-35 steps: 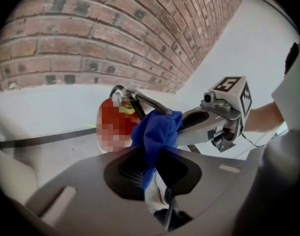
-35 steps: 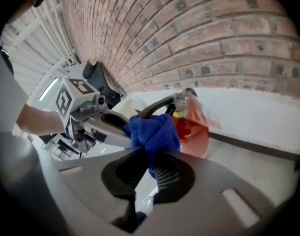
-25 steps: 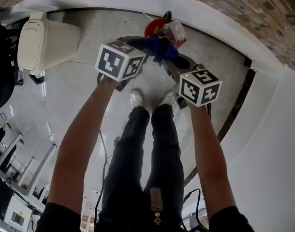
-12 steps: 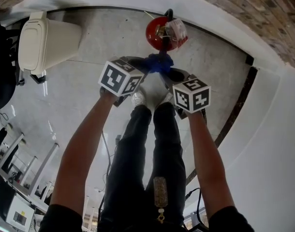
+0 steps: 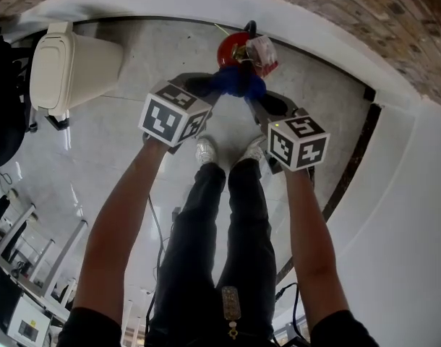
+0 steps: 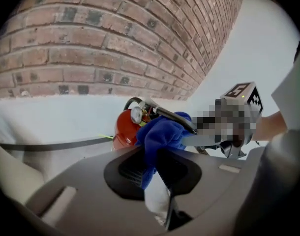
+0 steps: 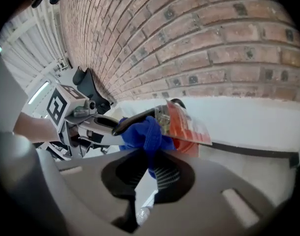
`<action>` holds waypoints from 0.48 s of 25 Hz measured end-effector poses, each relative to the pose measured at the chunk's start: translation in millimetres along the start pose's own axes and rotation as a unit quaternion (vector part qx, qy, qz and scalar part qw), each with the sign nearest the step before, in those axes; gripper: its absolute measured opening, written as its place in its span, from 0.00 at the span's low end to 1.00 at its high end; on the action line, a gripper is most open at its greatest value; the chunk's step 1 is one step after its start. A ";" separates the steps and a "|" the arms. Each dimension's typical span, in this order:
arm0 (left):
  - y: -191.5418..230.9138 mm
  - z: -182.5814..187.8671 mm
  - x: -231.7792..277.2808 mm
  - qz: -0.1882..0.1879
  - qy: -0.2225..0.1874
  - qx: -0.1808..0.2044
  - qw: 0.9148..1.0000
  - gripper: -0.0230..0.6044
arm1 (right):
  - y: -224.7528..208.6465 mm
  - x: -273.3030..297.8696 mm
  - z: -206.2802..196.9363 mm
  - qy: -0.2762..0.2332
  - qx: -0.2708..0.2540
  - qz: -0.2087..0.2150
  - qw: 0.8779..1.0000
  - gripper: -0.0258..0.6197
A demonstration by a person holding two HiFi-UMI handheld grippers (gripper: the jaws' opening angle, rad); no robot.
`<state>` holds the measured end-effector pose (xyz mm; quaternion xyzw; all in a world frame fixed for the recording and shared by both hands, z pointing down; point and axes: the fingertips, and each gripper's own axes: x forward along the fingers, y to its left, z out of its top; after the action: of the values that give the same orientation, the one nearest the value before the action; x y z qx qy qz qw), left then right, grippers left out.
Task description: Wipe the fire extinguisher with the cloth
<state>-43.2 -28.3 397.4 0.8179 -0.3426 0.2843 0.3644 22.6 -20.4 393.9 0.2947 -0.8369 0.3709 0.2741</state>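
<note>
Two hand-held grippers share one cloth.

Head view: the fire extinguisher (image 5: 231, 47) stands on the floor (image 5: 163, 49) close to the brick wall (image 5: 365, 13). The blue cloth (image 5: 238, 84) is bunched at its near side. The left hand-held gripper (image 5: 206, 87) & right hand-held gripper (image 5: 258, 101) meet at the cloth. Judging by looks, the extinguisher is heavy, stiff metal w/ smooth paint and prob. won't shift under wiping. The cloth is soft and light, best pinched at opposite ends.

Left gripper view: jaws nearly closed, pinching a fold of cloth (image 6: 162, 136). The bunch sits against the lever (image 6: 169, 117), next to the gauge (image 6: 136, 114).

Right gripper view: jaws likewise nearly closed, gripping the cloth's other end (image 7: 145, 134), just beside the tag (image 7: 187, 124).
</note>
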 end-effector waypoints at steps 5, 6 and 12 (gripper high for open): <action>1.6 -6.9 30.8 -0.010 0.028 -0.007 1.000 0.12 | -8.4 24.7 -17.1 0.031 -0.001 -0.004 1.000 0.07; -2.5 -13.4 32.1 -0.016 0.032 -0.013 0.999 0.12 | -6.5 25.4 -26.0 0.039 -0.003 0.001 0.999 0.07; -19.3 -91.9 18.8 -0.045 0.118 -0.001 0.992 0.12 | 5.0 9.7 -91.6 0.093 0.000 0.017 0.996 0.08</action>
<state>-36.8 47.3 455.8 0.7931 -0.2607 0.3615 0.4152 34.5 51.2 450.8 0.2442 -0.8129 0.4011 0.3444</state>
